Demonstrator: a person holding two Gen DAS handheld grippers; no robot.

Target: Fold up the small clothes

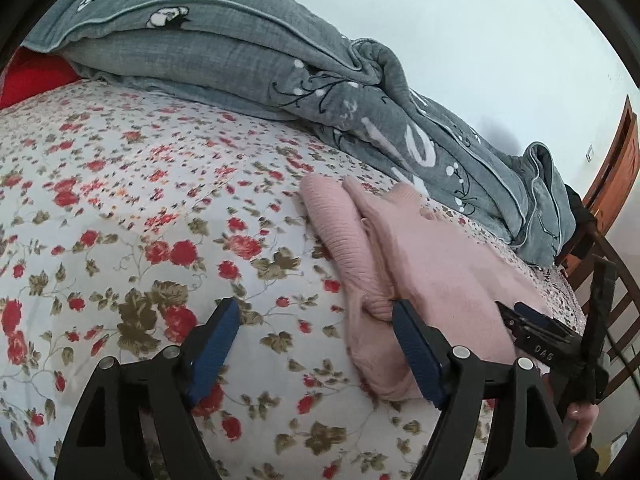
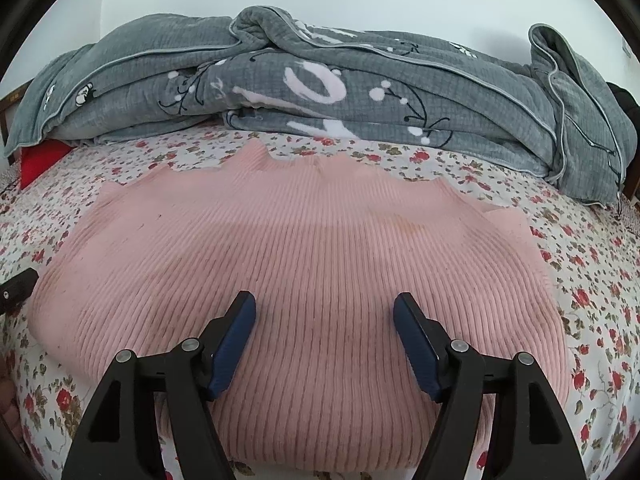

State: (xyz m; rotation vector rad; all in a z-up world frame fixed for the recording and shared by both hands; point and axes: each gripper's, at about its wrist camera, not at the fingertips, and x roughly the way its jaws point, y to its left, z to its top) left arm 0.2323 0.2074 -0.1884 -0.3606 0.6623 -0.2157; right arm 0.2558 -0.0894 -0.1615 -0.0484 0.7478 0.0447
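Observation:
A pink ribbed knit sweater (image 2: 296, 264) lies folded on the floral bedsheet (image 2: 592, 280). In the left wrist view the sweater (image 1: 440, 264) lies to the right, its folded edge bunched beside my right finger. My left gripper (image 1: 316, 310) is open and empty, over the sheet at the sweater's left edge. My right gripper (image 2: 325, 304) is open and empty, just above the sweater's near half. The right gripper also shows in the left wrist view (image 1: 536, 324), low over the sweater. A bit of the left gripper (image 2: 16, 290) shows at the left edge of the right wrist view.
A crumpled grey quilt (image 2: 360, 92) lies along the far side of the bed. A red cushion (image 1: 32, 76) sits at the far left corner. A wooden chair (image 1: 600, 288) and a wooden door (image 1: 620, 168) stand past the bed's right end. A white wall is behind.

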